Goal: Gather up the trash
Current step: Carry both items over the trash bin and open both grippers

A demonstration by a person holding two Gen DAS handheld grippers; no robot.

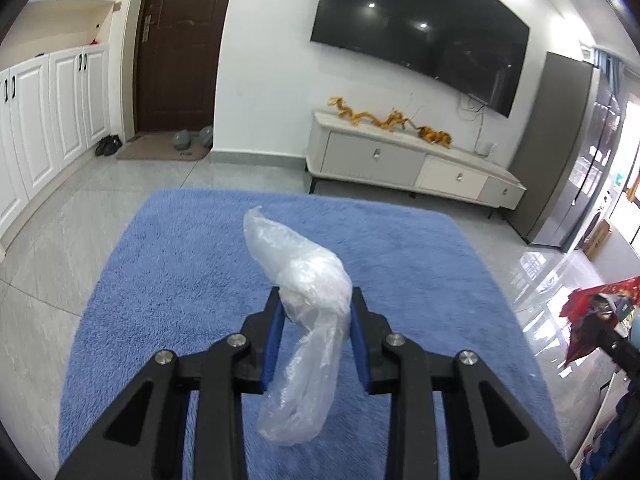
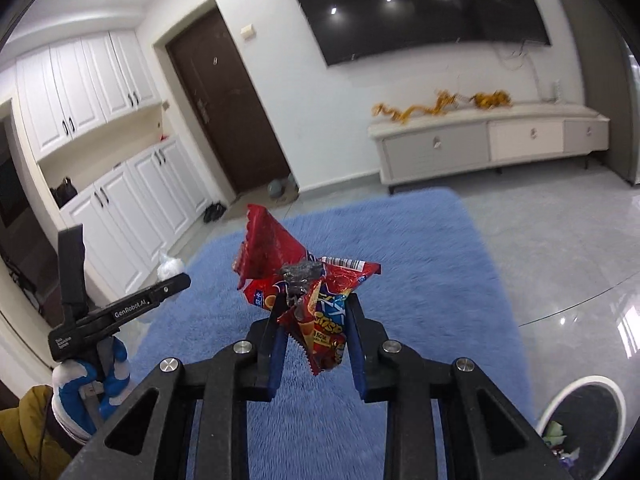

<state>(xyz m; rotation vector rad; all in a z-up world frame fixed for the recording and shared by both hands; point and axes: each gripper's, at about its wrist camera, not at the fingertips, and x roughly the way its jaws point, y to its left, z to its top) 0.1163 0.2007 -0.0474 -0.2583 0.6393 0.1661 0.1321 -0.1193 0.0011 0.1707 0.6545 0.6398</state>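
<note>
My left gripper (image 1: 316, 300) is shut on a crumpled clear plastic bag (image 1: 304, 280) and holds it in the air above the blue rug (image 1: 180, 264). My right gripper (image 2: 314, 300) is shut on a crumpled red snack wrapper (image 2: 304, 280), also held above the rug (image 2: 420, 264). The left gripper and its clear bag also show at the left of the right wrist view (image 2: 176, 276). The red wrapper shows at the right edge of the left wrist view (image 1: 592, 316). A round black trash bin (image 2: 580, 412) with a white rim holds some scraps at the lower right.
A white TV cabinet (image 1: 412, 164) with orange tinsel stands against the far wall under a large TV (image 1: 420, 36). White cupboards (image 1: 44, 112) line the left. A brown door (image 1: 180, 44) with shoes and a mat is at the back. Glossy tile floor (image 2: 560, 248) surrounds the rug.
</note>
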